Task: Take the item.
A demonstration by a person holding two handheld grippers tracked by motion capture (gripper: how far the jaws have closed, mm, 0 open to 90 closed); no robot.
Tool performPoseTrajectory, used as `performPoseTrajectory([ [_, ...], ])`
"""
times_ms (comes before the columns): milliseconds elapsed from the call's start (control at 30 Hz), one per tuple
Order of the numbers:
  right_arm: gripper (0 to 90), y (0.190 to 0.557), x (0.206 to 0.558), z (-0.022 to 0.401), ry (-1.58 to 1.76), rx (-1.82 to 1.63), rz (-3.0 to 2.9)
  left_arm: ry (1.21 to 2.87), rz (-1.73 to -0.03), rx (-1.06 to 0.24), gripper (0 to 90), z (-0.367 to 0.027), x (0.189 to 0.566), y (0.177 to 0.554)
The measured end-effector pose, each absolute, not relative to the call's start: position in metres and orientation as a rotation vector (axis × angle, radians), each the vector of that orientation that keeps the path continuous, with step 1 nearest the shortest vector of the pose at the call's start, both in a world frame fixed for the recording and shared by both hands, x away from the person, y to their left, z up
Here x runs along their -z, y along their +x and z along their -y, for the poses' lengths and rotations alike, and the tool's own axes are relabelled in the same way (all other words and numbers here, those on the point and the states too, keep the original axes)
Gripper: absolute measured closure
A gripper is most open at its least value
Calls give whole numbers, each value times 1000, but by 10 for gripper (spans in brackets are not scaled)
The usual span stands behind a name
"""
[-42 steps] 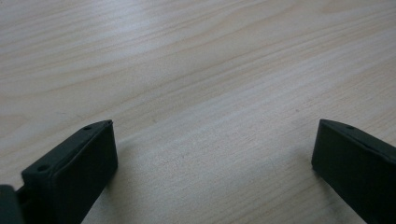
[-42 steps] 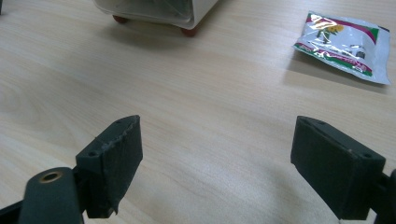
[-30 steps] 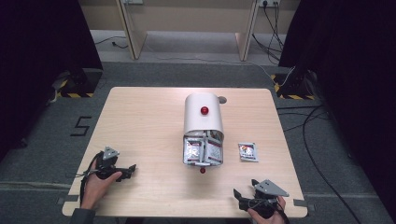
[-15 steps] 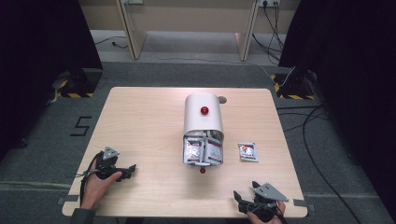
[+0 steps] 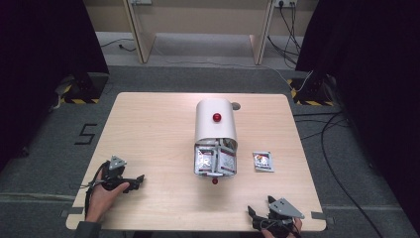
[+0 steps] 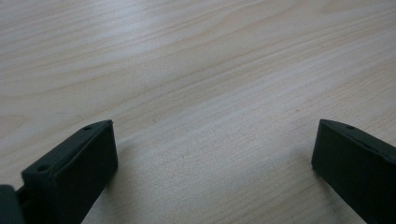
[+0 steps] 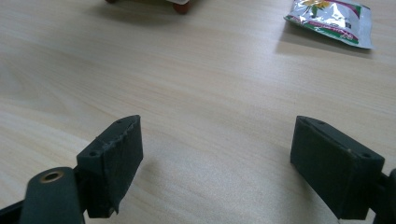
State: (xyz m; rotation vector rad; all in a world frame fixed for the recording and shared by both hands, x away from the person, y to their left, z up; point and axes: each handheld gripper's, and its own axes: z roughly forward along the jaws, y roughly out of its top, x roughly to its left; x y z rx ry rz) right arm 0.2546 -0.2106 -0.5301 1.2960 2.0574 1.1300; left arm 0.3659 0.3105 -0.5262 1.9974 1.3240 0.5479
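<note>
Both my grippers are parked low on the desk [image 5: 148,124], jaws spread wide, nothing between them. Left gripper [image 5: 132,181] sits near the desk's left front corner, right gripper [image 5: 257,218] at the front edge on the right. White round-topped container [image 5: 215,121] with a red knob [image 5: 216,117] lies mid-desk, its open end facing me with packets [image 5: 214,159] inside. One loose sachet [image 5: 262,161] lies flat just right of it, well apart from either gripper.

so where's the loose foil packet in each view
high view: foil packet lies flat on the table, just right of the white container.
left gripper view: not in it.
right gripper view: top right.
shared landmark: the pale wood table.
</note>
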Motion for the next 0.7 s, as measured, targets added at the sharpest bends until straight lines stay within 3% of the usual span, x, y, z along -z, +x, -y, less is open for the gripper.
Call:
performPoseTrajectory([
  [700,163,253,535,206,1252,-1103,-2047,1997,-1324,-548,0,-311,526,366],
])
